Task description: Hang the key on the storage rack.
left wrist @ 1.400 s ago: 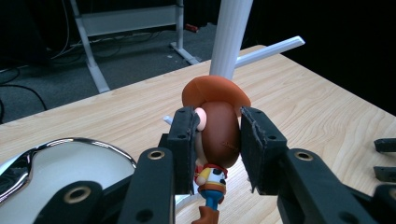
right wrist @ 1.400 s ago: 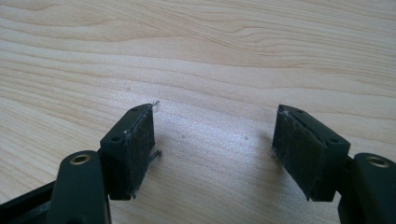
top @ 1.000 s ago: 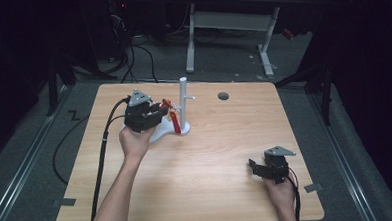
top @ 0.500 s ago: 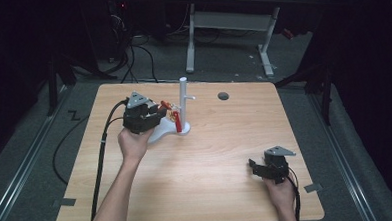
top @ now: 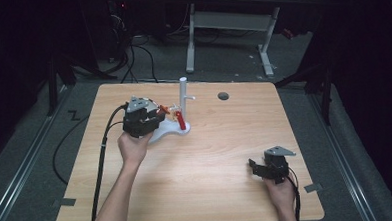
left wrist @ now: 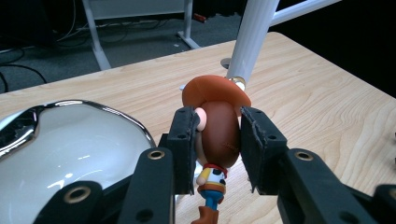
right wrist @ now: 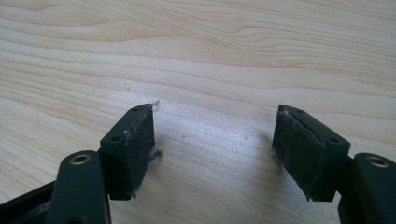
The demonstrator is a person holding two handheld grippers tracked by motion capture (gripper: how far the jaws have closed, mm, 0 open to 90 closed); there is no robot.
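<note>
A small cowboy figurine with brown hair and an orange hat has its head between the jaws of my left gripper, which is shut on it. Its body hangs down below the jaws. In the high view the left gripper is at the table's back left, and the figurine shows red beside the white stand's pole. The stand's glossy white base lies under the left jaw. My right gripper rests low at the front right, open, with bare wood between its jaws.
A dark round hole sits in the wooden table to the right of the pole. A short white peg sticks out of the pole. A black cable trails from the left gripper off the front left edge.
The figurine's red part has dropped lower and closer to the stand's pole. The left gripper has barely shifted. The right gripper has stayed put.
</note>
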